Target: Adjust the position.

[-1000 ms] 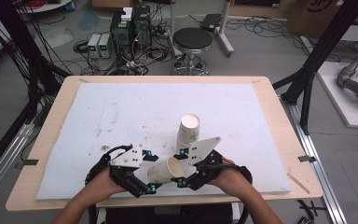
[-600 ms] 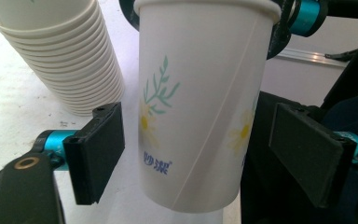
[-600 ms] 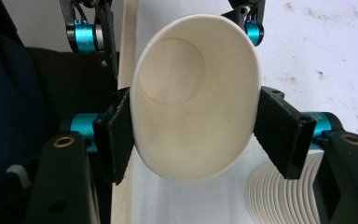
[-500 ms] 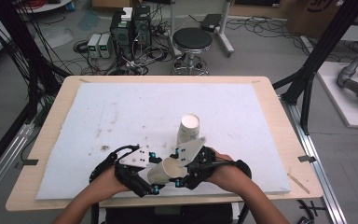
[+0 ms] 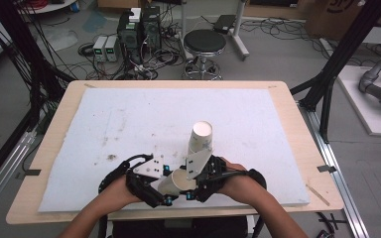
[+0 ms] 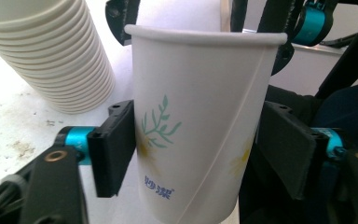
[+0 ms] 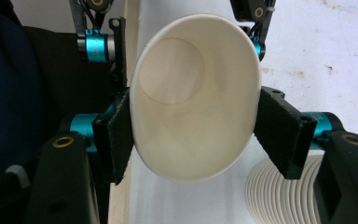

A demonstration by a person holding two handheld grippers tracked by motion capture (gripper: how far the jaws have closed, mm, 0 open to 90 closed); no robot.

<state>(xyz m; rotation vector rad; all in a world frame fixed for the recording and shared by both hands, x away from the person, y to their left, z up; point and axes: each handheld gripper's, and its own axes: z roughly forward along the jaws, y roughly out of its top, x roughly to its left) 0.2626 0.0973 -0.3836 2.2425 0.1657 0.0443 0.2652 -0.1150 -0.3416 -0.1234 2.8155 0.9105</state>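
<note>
Risk: paper cup [image 5: 178, 182], held in the air at the tabletop's [image 5: 129, 124] near edge, is already squeezed oval; more pressure could crumple it. Right gripper [image 7: 193, 140] fingers clamp its rim. Left gripper [image 6: 198, 154] fingers have just been closing, narrow, left pad touching cup wall, right pad's contact unclear. Cup stack [image 5: 201, 139] stands just beyond.

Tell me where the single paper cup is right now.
In the high view the single paper cup is at the table's near edge, gripped between the left gripper and the right gripper, just in front of the upright stack of cups.
</note>
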